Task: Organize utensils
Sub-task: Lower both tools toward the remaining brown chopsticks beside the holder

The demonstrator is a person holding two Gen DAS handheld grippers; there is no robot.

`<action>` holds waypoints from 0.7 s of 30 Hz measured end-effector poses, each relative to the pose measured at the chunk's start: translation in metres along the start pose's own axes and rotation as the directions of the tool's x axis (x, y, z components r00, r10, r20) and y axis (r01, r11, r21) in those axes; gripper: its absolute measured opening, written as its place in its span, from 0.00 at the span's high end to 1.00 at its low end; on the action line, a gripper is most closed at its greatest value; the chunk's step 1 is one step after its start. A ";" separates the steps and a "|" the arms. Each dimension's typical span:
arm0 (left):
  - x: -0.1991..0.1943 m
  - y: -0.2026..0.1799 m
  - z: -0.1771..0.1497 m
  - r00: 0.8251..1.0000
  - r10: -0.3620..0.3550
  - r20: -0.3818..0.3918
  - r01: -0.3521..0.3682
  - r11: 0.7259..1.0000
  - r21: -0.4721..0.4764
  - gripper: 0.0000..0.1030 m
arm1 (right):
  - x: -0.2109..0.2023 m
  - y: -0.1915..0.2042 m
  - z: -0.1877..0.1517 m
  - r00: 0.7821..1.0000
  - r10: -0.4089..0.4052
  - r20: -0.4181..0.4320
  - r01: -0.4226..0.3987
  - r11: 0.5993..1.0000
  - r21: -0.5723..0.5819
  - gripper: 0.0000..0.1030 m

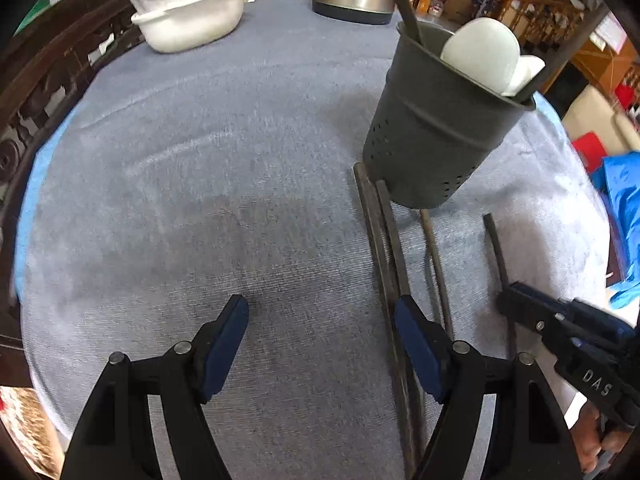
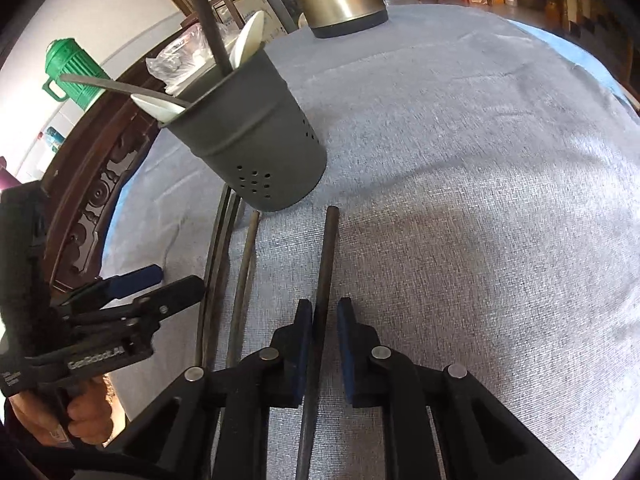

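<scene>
The right gripper (image 2: 324, 320) is straddling a thin, stiff, slippery-looking chopstick (image 2: 326, 264) mid-shaft, jaws not yet clamped, while the left gripper (image 1: 320, 320) is hanging released.

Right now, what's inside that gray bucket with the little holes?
Inside the gray holder you can see white spoons and dark chopsticks poking out above its rim. Its wall hides their lower ends and anything lying at the bottom.

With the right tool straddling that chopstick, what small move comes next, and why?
Probably close the right tool: its pads sit either side of the lone chopstick lying on the cloth, a gap remaining on one side. Gripped, it could go into the grey holder.
</scene>
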State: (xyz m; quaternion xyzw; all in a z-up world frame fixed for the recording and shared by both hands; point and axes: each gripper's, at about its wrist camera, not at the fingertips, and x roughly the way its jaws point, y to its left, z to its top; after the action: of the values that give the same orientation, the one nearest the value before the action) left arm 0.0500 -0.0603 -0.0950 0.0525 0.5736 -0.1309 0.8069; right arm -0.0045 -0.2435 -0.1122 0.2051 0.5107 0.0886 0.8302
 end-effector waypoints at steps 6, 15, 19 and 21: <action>0.006 -0.008 0.002 0.997 0.076 -0.015 -0.075 0.996 0.046 0.24 | -0.003 -0.003 -0.005 1.000 0.007 -0.005 -0.007 1.000 0.024 0.86; -0.006 -0.002 -0.016 0.995 0.095 0.015 -0.095 0.995 0.041 0.61 | -0.010 -0.001 -0.018 1.000 -0.021 -0.010 0.022 0.999 0.023 0.87; -0.012 0.009 -0.024 1.000 0.020 0.001 -0.020 1.000 0.012 0.86 | -0.012 -0.002 -0.021 1.000 -0.030 -0.009 0.030 0.999 0.031 0.88; -0.015 0.014 -0.028 0.999 -0.041 -0.009 0.041 0.999 -0.002 0.86 | -0.013 0.000 -0.024 0.999 -0.046 -0.014 0.046 0.999 0.024 0.88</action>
State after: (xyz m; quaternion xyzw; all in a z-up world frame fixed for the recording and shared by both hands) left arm 0.0232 -0.0377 -0.0910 0.0405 0.5784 -0.1467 0.8014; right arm -0.0319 -0.2424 -0.1111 0.2026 0.5221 0.0649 0.8260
